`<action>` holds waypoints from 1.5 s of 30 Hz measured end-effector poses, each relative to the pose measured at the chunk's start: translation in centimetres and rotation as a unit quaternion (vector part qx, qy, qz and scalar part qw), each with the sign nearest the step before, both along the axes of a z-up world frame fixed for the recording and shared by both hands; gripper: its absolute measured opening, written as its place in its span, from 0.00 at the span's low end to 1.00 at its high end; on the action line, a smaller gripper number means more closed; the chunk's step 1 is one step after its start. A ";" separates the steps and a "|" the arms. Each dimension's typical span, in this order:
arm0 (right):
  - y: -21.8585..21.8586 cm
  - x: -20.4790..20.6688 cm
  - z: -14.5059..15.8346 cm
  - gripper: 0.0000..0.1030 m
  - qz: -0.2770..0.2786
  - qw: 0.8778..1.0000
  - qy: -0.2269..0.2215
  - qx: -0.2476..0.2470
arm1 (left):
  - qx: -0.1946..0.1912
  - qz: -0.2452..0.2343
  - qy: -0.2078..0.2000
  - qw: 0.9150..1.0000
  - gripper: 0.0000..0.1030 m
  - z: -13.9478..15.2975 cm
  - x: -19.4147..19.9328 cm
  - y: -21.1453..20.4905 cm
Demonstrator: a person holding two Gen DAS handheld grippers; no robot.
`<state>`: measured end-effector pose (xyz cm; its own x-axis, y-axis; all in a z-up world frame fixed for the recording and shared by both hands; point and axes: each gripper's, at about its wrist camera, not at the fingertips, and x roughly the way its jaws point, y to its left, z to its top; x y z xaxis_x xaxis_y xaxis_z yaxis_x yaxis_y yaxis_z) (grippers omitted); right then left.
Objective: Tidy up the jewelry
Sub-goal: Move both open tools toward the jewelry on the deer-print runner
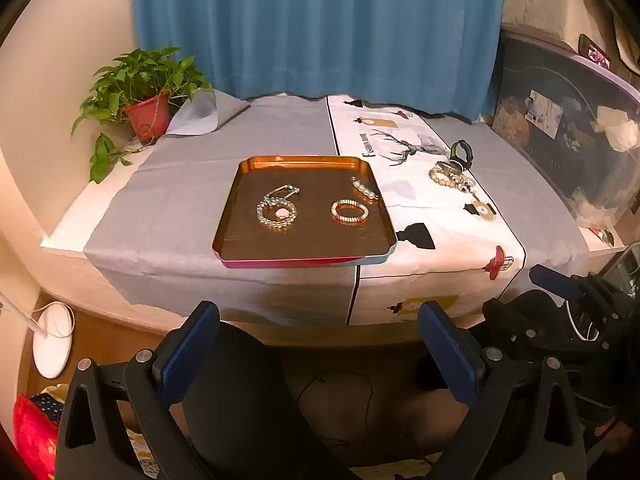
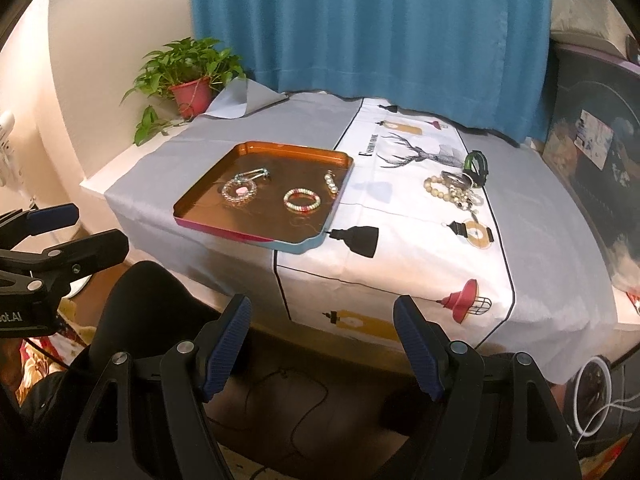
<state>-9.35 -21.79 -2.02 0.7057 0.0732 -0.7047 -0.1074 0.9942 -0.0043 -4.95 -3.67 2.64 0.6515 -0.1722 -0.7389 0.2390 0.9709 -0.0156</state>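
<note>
Right wrist view: right tool (image 2: 322,344) gapes wide, empty. Jewelry pile (image 2: 456,190) lies well beyond it, right of the tray (image 2: 256,240). Left tool (image 1: 318,350) is likewise wide, empty.

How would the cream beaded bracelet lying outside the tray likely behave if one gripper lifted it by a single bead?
The cream beaded bracelet would probably droop, being strung beads. It looks light. It touches the neighbouring jewelry pile, so it may drag pieces along.

Cloth-covered table (image 1: 180,216) against cream wall (image 1: 80,40); blue curtain (image 1: 320,24) behind (closed); potted plant (image 1: 144,92) at corner.
</note>
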 end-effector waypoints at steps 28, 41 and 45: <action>-5.7 2.2 -0.4 0.72 -0.059 0.998 0.010 0.025 | 0.013 -0.046 0.066 0.997 0.96 0.8 5.0 -5.1; -8.9 2.2 0.5 0.72 -0.092 0.995 0.002 0.031 | -0.005 -0.050 0.049 0.998 0.96 8.9 4.7 -7.1; -9.8 2.6 0.7 0.73 -0.099 0.995 0.005 0.031 | -0.007 -0.076 0.044 0.996 0.96 12.1 4.7 -8.6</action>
